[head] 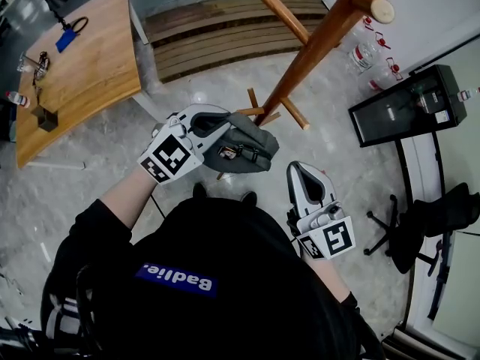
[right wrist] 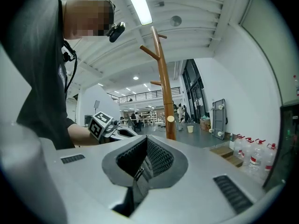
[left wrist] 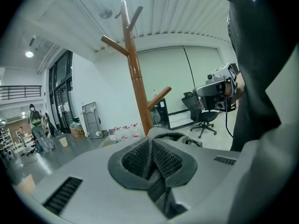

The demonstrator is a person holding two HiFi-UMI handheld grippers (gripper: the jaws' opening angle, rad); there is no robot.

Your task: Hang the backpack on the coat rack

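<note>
The wooden coat rack (head: 315, 47) rises in front of me, with pegs sticking out high and low; it also shows as the coat rack (left wrist: 135, 78) and the coat rack (right wrist: 162, 92). A small grey backpack (head: 251, 150) hangs in the air beside the pole's lower pegs, touching none that I can see. My left gripper (head: 225, 135) is shut on its near edge, and the backpack (left wrist: 168, 136) peeks just past the closed pads. My right gripper (head: 301, 169) floats lower right, apart from the bag, jaws shut and empty. In the right gripper view its pads (right wrist: 159, 160) meet.
A wooden table (head: 82, 58) with small items stands at the upper left, and a slatted wooden bench (head: 217, 28) lies behind the rack. Water bottles (head: 367, 47) line the wall. A black cabinet (head: 409, 103) and an office chair (head: 420, 223) are on the right.
</note>
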